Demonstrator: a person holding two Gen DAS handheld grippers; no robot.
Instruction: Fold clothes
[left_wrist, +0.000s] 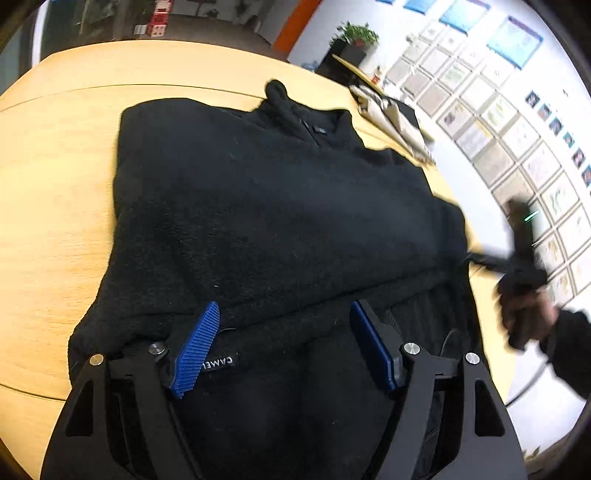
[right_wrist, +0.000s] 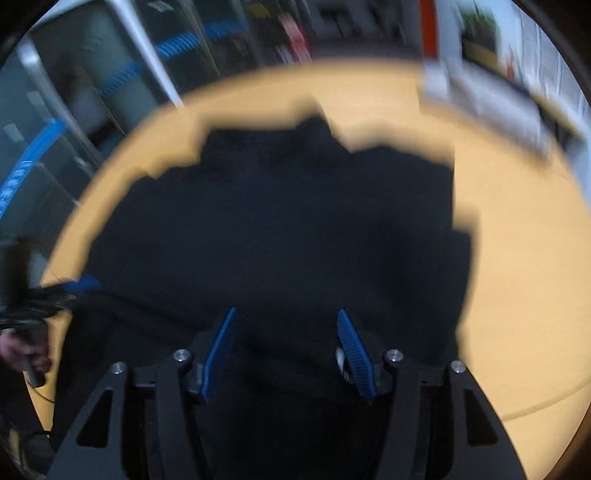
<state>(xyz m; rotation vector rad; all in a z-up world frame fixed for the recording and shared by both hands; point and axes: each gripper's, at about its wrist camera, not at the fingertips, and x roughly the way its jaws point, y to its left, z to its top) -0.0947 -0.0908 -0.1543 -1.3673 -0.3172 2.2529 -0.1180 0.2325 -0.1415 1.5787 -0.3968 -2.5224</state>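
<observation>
The fleece (left_wrist: 266, 206), black, lies on the table (left_wrist: 48, 206) and fills the centre of the left wrist view, its collar (left_wrist: 280, 99) at upper centre pointing away from the camera. No sleeve shows spread to either side; the outline is a compact block, so the sleeves appear to have been turned in, though the dark cloth hides the layers. A ridge crosses the garment in the lower third of the frame, and below it a strip carrying a white-lettered label (left_wrist: 219, 363) reads upside down. This suggests the hem has been lifted or turned, but it cannot be confirmed.

Left gripper (left_wrist: 284, 347): jaws spread wide, over the hem at bottom centre, pinching nothing. Right gripper (right_wrist: 288, 354): jaws likewise spread, empty, over the near edge of the fleece at bottom centre of its own view, which is motion-blurred.

Judgement: folding is partway. The side folds look done; the crosswise fold, hem toward collar, appears left, along with final squaring.

A pale garment (left_wrist: 399, 122) lies at the table's upper right edge, apart from the fleece. Its state cannot be told.
</observation>
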